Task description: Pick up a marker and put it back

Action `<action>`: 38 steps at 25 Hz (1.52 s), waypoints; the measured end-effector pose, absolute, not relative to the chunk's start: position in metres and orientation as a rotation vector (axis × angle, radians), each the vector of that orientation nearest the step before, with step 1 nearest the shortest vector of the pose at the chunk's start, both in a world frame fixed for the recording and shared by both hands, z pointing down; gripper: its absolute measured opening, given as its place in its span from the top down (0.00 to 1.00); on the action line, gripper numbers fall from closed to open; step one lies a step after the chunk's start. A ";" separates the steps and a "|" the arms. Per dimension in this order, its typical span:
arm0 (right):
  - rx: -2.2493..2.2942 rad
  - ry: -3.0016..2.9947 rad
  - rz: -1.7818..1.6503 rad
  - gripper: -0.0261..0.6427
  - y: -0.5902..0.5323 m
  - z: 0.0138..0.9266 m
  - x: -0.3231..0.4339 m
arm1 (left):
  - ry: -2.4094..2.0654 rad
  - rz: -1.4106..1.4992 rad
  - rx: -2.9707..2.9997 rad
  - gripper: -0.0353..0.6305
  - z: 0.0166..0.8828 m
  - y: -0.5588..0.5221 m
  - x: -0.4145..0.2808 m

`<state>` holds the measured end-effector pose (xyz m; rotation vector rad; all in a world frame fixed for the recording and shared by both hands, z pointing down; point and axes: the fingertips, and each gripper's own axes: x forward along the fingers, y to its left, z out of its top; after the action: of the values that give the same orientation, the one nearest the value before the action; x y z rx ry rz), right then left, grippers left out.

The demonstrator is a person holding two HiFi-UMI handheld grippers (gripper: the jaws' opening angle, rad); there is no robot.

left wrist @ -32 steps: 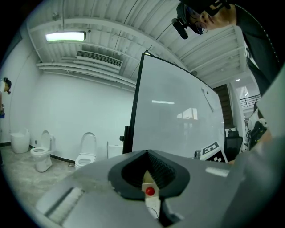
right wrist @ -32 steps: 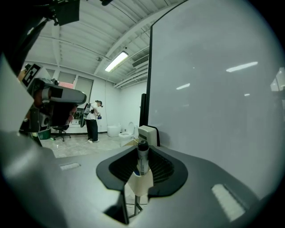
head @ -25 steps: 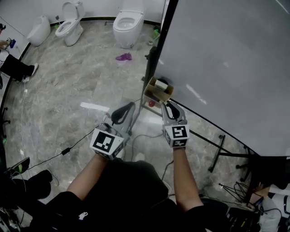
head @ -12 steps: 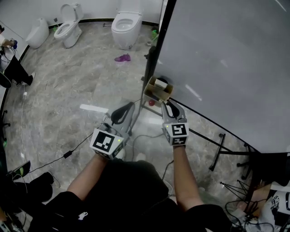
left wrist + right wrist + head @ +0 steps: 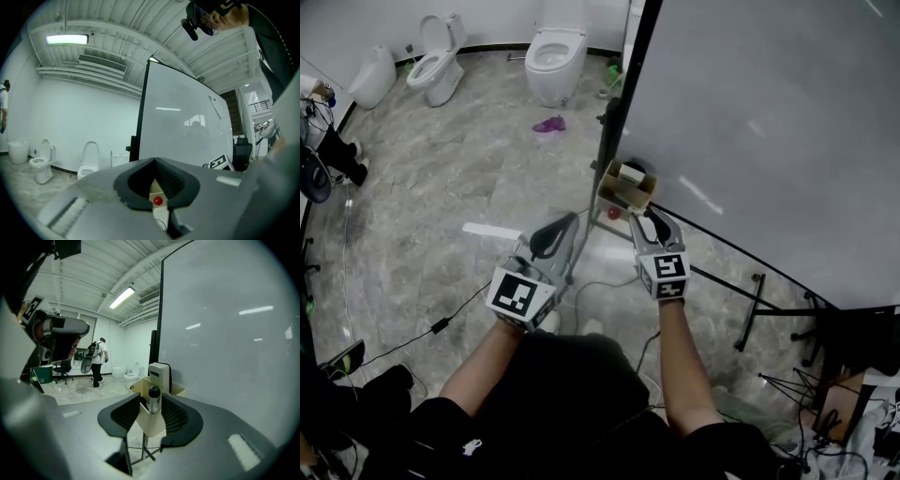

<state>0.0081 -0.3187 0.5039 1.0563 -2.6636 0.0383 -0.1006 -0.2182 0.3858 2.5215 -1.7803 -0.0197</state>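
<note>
Now R hand-held gripper [image 5: 643, 217] just opened round marker [image 5: 154, 398].

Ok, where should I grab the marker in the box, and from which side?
Grip the marker below its black cap, where it stands clear of the box rim. It is upright, so come level from the near side and squeeze across the barrel.
</note>
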 end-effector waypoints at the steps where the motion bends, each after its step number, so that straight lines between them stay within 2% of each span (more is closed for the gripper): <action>1: 1.059 -2.662 0.041 0.73 -0.317 0.503 0.008 | -1.782 -0.011 2.518 0.94 0.385 -0.218 -0.102; 11: 1.170 -2.671 0.049 0.72 -0.296 0.479 0.029 | -1.671 -0.065 2.599 0.94 0.380 -0.218 -0.084; 23: 1.372 -2.745 0.037 0.91 -0.243 0.425 0.059 | -1.516 -0.099 2.702 0.94 0.373 -0.217 -0.054; 29: 1.459 -2.777 -0.015 0.94 -0.222 0.390 0.071 | -1.449 -0.108 2.737 0.94 0.368 -0.213 -0.043; 38: 1.536 -2.773 -0.063 0.95 -0.204 0.364 0.075 | -1.394 -0.108 2.773 0.94 0.366 -0.207 -0.042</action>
<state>0.0749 -0.2037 0.3640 1.5360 -2.7733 -0.0632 -0.0422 -0.2067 0.3660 2.7734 -1.3941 -0.1076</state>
